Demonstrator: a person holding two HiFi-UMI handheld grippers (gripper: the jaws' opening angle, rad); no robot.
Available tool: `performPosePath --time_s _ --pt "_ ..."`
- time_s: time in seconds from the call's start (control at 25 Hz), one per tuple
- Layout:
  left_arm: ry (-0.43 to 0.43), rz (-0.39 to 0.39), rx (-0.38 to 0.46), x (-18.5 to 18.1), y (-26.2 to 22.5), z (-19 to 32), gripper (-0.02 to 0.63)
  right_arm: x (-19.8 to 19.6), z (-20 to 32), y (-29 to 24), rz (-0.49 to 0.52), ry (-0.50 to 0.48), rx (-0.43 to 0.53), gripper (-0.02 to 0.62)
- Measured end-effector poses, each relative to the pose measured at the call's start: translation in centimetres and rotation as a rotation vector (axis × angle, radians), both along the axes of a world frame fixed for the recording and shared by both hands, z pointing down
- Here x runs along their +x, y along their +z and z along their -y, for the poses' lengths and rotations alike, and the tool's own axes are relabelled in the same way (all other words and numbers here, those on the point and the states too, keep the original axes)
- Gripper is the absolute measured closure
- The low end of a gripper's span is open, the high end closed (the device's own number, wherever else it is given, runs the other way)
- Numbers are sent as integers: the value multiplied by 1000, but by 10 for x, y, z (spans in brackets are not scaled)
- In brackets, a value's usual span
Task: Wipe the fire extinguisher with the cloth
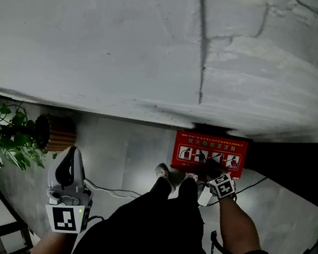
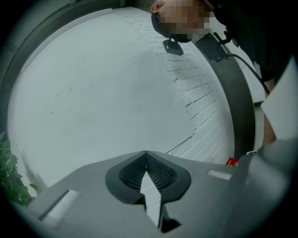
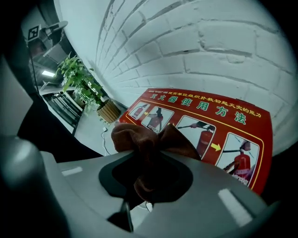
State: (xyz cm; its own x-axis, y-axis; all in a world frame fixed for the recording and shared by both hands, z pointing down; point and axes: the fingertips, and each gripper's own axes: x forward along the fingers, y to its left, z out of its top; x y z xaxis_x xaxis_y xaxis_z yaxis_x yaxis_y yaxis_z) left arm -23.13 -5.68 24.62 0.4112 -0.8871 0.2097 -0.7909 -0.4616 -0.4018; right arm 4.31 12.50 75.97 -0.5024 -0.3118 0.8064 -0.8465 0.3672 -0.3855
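Note:
A red fire-extinguisher box with picture instructions on its face stands on the floor against the wall; no extinguisher itself shows. My right gripper hangs just in front of the box, shut on a bunched brown cloth. In the right gripper view the cloth fills the gap between the jaws of the right gripper, and the red panel lies close behind it. My left gripper is held up at the left, away from the box. Its tips meet with nothing between them.
A white painted brick wall rises behind the box. A leafy plant in a wicker pot stands at the left. A white cable and a black cable run over the floor. The person's shoes are near the box.

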Motion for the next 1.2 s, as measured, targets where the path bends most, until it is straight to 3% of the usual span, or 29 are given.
performPosePath --time_s 0.24,0.36,0.48,0.6,0.68,0.8,0.88,0.96,1.08,1.2 --pt "20 1 10 10 -3 1 606 -3 -2 2 -2 49 -35 531" --pt "24 -7 -2 14 0 2 606 -41 7 -7 48 -60 -30 532" --pt "41 -3 2 22 -1 2 606 -98 22 -36 137 -214 54 532" --pt "47 6 16 24 -7 1 606 -152 33 -80 275 -350 210 532" --pt "40 5 21 21 -9 0 606 -163 45 -107 325 -360 305 532" --pt "15 1 19 13 -9 1 606 -113 73 -96 196 -147 292 532" --pt "2 1 15 7 -7 1 606 -52 78 -65 60 15 195 532" --pt "-8 1 10 2 -5 0 606 4 70 -37 -56 110 94 532" --pt "-20 -4 -1 -3 0 0 606 54 60 -19 -160 146 17 531" --pt "-15 -27 -14 2 7 -1 606 58 55 -17 -169 132 5 504"
